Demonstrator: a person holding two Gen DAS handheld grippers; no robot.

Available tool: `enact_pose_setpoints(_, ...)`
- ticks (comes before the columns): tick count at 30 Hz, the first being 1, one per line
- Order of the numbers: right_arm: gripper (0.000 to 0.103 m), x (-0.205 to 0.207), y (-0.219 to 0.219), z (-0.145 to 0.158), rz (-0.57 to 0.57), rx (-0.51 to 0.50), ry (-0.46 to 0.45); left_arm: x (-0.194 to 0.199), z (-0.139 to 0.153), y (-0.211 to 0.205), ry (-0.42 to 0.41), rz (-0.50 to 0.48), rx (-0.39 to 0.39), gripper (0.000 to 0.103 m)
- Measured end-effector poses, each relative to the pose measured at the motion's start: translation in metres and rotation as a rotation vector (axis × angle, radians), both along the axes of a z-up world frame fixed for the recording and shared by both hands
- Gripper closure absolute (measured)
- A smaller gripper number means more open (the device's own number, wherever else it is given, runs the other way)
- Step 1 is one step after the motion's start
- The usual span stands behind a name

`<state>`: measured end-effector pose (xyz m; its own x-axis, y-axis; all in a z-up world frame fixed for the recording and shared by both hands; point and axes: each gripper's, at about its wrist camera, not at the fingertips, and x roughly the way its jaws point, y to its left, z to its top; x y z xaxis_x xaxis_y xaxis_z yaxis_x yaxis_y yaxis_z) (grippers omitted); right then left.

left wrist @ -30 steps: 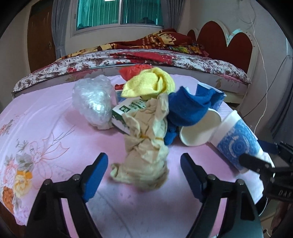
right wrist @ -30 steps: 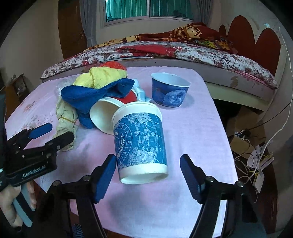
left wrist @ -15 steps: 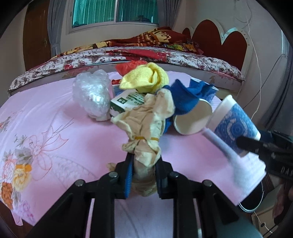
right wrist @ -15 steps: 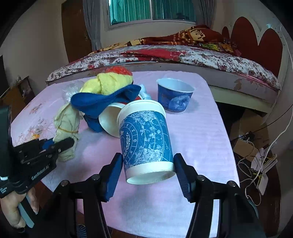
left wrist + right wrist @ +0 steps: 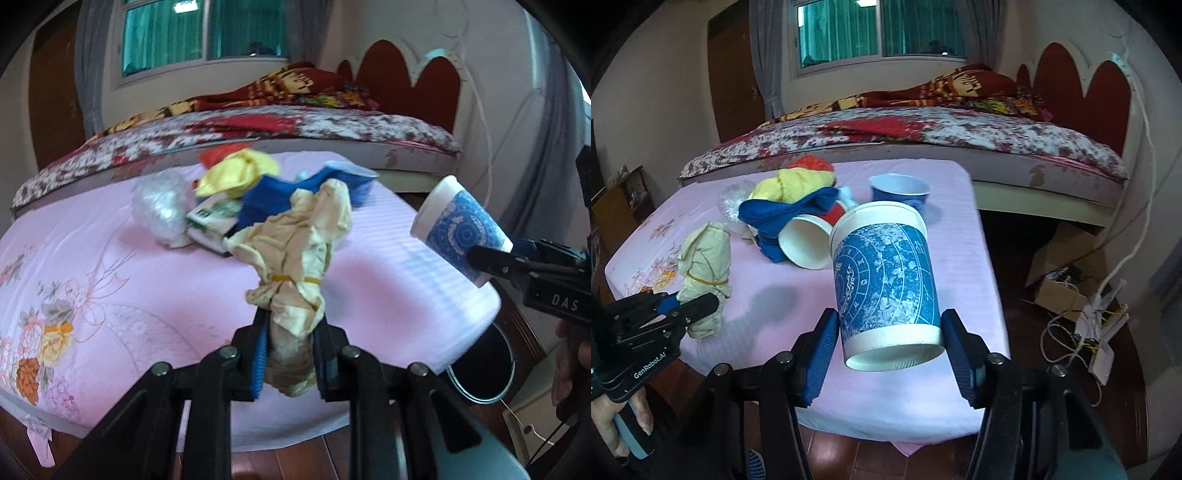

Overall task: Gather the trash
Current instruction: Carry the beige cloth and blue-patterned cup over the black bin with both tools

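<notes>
A crumpled cream bundle (image 5: 295,251), tied with a yellow rubber band, hangs above the pink table (image 5: 92,258) with my left gripper (image 5: 290,354) shut on its lower end. The right wrist view shows the same bundle (image 5: 705,258) at the left, in the left gripper (image 5: 690,306). A blue patterned paper cup (image 5: 886,280) is lifted off the table and tilted, its base towards the camera, with my right gripper (image 5: 890,343) shut on its lower part. In the left wrist view that cup (image 5: 461,229) is at the right, past the table's corner.
A pile stays on the table: yellow cloth (image 5: 794,184), blue cloth (image 5: 783,214), a clear plastic wad (image 5: 162,206), a green-white carton (image 5: 214,221), a white cup on its side (image 5: 805,247) and an upright blue cup (image 5: 899,190). A dark round bin (image 5: 480,369) sits below the table's right corner. Cardboard box and cables (image 5: 1067,291) lie on the floor.
Both grippers closed, the left on the cream bundle and the right on the blue cup. Both things have since been lifted off the table and drawn back.
</notes>
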<state>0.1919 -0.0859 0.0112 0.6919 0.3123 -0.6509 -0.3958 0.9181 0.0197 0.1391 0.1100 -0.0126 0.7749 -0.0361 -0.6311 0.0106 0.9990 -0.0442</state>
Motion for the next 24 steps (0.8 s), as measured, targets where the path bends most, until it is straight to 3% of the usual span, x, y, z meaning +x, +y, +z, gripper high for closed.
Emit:
enact_pose_setpoints(14, 0.044, -0.048, -0.11, 0.012, -0.138, -0.021, -0.044, -0.011, 0.011, -0.087, -0.019, -0.2, 0.007, 0.081)
enact_pose_setpoints(24, 0.044, -0.073, -0.19, -0.002, -0.253, -0.04, -0.014, -0.021, 0.003, -0.164, 0.012, -0.378, -0.003, 0.081)
